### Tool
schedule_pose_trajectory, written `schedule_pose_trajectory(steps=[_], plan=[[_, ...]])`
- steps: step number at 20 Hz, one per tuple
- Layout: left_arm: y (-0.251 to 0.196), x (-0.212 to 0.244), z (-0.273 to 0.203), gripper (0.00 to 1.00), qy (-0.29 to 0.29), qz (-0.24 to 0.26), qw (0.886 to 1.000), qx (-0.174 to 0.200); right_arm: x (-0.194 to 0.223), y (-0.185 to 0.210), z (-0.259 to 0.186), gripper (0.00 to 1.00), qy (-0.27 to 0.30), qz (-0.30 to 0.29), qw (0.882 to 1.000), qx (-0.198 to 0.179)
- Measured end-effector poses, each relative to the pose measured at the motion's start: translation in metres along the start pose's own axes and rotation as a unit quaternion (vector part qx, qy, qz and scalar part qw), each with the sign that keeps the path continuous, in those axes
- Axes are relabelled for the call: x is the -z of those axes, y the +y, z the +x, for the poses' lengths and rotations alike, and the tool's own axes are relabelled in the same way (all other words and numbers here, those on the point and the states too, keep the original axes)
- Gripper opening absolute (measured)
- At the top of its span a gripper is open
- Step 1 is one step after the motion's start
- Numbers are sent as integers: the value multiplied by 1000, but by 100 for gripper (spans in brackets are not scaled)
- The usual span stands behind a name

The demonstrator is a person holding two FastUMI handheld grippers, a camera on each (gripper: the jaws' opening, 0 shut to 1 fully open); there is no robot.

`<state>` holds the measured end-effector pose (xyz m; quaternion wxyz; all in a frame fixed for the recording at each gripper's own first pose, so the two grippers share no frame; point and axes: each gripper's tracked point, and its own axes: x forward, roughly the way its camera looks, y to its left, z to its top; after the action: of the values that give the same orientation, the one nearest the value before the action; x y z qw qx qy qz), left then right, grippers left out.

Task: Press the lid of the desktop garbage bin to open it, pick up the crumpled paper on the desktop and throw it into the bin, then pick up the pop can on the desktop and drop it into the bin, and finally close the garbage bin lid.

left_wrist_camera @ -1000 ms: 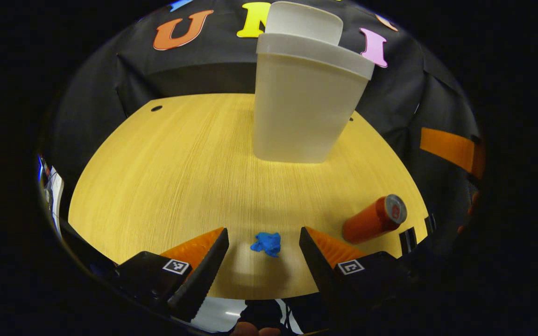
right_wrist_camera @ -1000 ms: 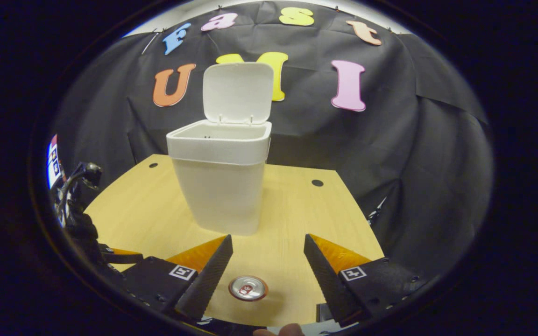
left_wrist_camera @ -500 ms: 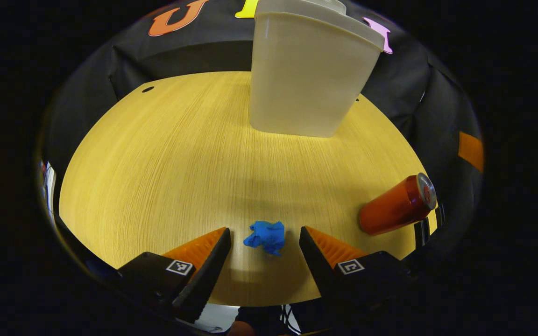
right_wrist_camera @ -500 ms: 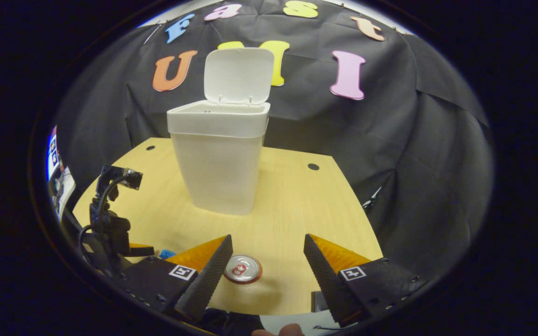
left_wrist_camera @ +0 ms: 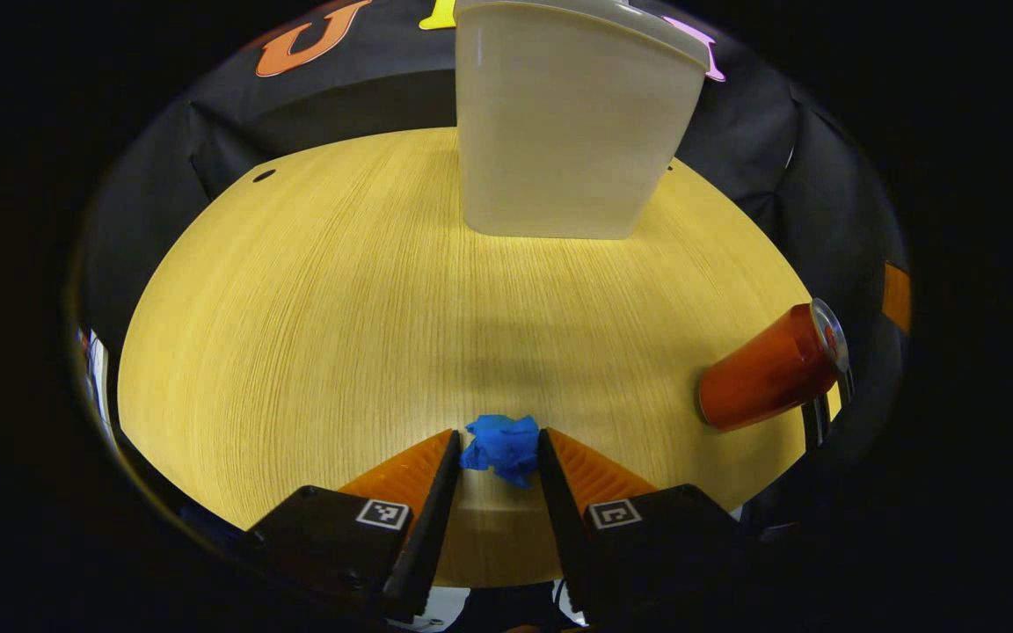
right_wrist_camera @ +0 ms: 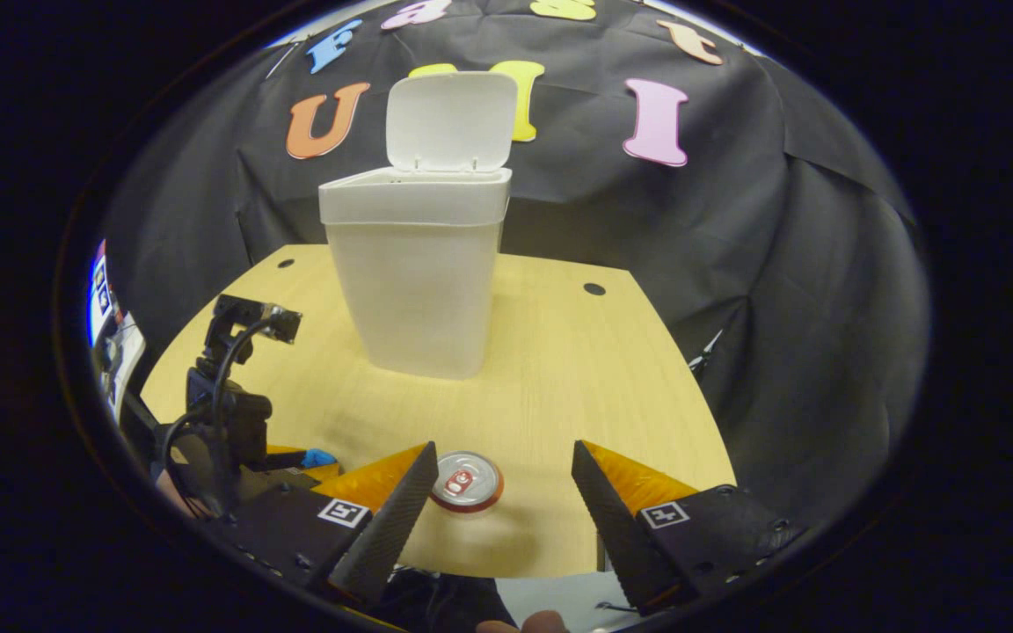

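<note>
The blue crumpled paper (left_wrist_camera: 501, 448) lies near the front edge of the wooden table (left_wrist_camera: 313, 290). My left gripper (left_wrist_camera: 498, 432) has both fingers pressed against its sides. The red pop can (left_wrist_camera: 766, 369) stands at the right of the left gripper view. In the right gripper view I look down on the pop can's silver top (right_wrist_camera: 467, 481), just left of the gap of my right gripper (right_wrist_camera: 504, 448), which hangs open above it. The white bin (right_wrist_camera: 419, 272) stands at the back with its lid (right_wrist_camera: 452, 119) raised upright. The paper (right_wrist_camera: 320, 457) peeks out at the lower left.
The left gripper's body with its cable (right_wrist_camera: 234, 413) stands at the left of the right gripper view. The table has small round holes (right_wrist_camera: 594, 288) near its far corners. Black cloth hangs behind and to the right of the table.
The left gripper dropped toward the table and its fingers came together onto the blue paper. The right gripper sank a little and shifted, so the can's top sits farther up between its fingers.
</note>
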<state>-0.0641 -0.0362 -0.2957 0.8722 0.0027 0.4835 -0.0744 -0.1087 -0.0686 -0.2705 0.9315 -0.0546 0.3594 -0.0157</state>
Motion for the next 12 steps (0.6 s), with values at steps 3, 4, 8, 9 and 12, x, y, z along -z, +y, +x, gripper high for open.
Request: schedule_pose_trajectory(steps=[3,4,8,9,12], plan=[[5,-37,-17,45,-1,1,1000,-7,4,5,-2,99,2,2,1000,-6],[5,-51,-23,40,-1,0,1000,-7,7,7,-3,96,5,4,1000,-10],[7,-126,-56,30,-27,-12,1000,-7,17,10,-5,96,15,14,1000,-15],[8,-151,-66,36,-39,-14,999,-8,18,9,-4,96,17,17,1000,-14],[8,-233,-98,36,-81,-14,997,-9,32,9,2,99,32,25,999,-17]])
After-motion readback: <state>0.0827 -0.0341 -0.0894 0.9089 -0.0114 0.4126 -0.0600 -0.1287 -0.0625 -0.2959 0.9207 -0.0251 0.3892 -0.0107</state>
